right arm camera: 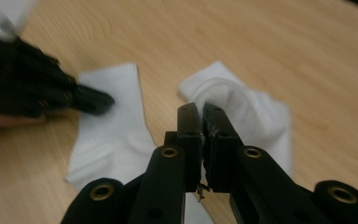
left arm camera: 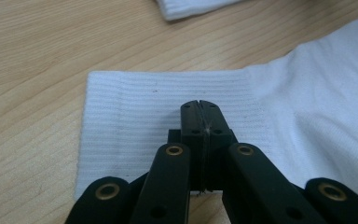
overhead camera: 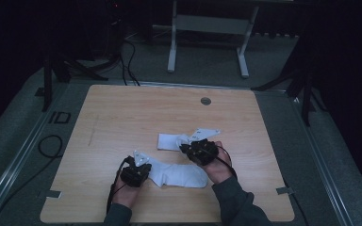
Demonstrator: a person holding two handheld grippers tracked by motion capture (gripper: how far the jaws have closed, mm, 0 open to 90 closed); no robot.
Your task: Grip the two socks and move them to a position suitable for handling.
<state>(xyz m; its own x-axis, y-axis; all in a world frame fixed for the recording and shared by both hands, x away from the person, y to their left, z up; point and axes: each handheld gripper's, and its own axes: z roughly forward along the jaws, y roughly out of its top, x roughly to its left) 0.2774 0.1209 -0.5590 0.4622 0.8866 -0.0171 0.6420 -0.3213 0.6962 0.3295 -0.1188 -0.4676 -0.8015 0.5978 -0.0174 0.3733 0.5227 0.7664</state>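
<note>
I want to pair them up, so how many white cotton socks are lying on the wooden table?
2. One white cotton sock lies near the left gripper; the other lies farther back, by the right gripper.

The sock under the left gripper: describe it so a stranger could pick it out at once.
On the wooden table, near the person's edge, two white socks lie close together. The nearer sock lies flat and stretched out, with its ribbed cuff under the shut left gripper. The farther sock is smaller in view and bunched up at the right gripper.
</note>
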